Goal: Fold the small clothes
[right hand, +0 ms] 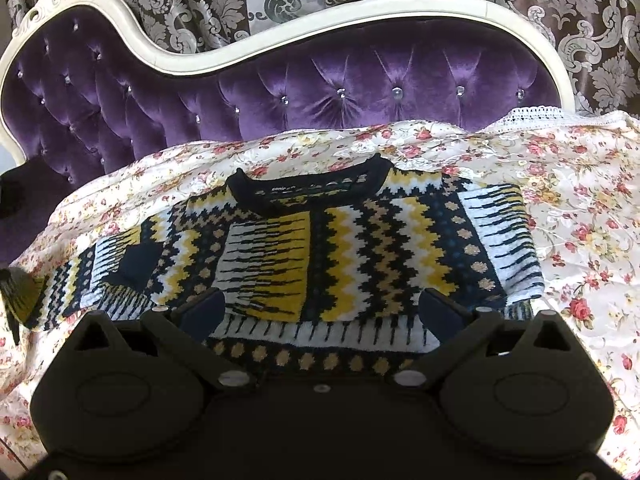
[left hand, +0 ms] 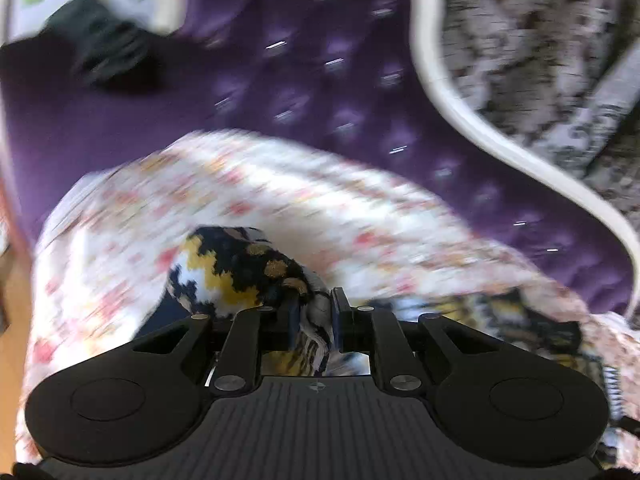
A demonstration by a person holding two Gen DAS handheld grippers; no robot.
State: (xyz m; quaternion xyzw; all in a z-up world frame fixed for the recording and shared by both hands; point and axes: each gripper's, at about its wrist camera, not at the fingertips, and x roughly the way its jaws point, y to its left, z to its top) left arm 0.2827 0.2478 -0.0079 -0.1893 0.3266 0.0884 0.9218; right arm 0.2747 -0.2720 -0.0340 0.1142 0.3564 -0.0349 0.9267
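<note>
A knitted sweater [right hand: 340, 240] in black, yellow and white zigzags lies flat on a floral sheet [right hand: 580, 200], neck towards the sofa back. In the left wrist view my left gripper [left hand: 316, 300] is shut on a bunched fold of that sweater [left hand: 240, 268], which hangs lifted off the sheet [left hand: 280, 184]. In the right wrist view the sweater's left sleeve end [right hand: 24, 296] is pulled up at the picture's edge. My right gripper [right hand: 322, 306] stands open just above the sweater's bottom hem, with nothing pinched between its fingers.
Behind the sheet rises a purple tufted sofa back [right hand: 320, 92] with a curved white frame [right hand: 192, 60]. A patterned grey curtain [right hand: 560, 0] hangs behind it. A dark, blurred object [left hand: 104, 52] lies on the sofa seat at the far left.
</note>
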